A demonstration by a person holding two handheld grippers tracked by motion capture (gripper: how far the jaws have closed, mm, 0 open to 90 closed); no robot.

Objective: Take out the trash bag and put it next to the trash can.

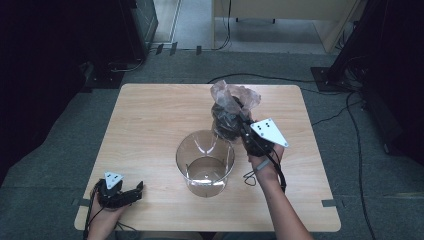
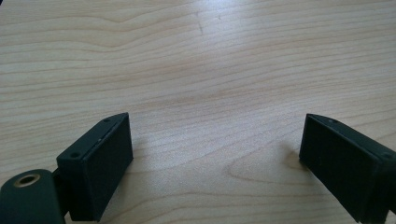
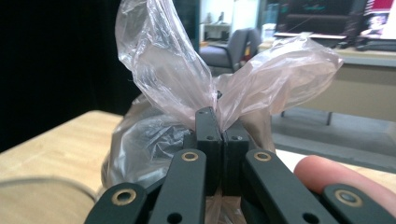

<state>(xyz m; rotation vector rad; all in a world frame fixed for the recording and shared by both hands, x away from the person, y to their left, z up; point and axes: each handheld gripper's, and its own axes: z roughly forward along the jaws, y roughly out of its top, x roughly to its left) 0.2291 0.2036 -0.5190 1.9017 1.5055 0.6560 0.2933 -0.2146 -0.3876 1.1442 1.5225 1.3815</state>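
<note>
No label or writing can be read on anything here. The right gripper is clamped on the gathered neck of a clear plastic bag with dark contents, its jaws pressed together on the film. The bag sits just beyond the gripper, right of centre on the desk, just behind a clear round tub. The left gripper rests at the near left edge, jaws apart over bare wood.
</note>
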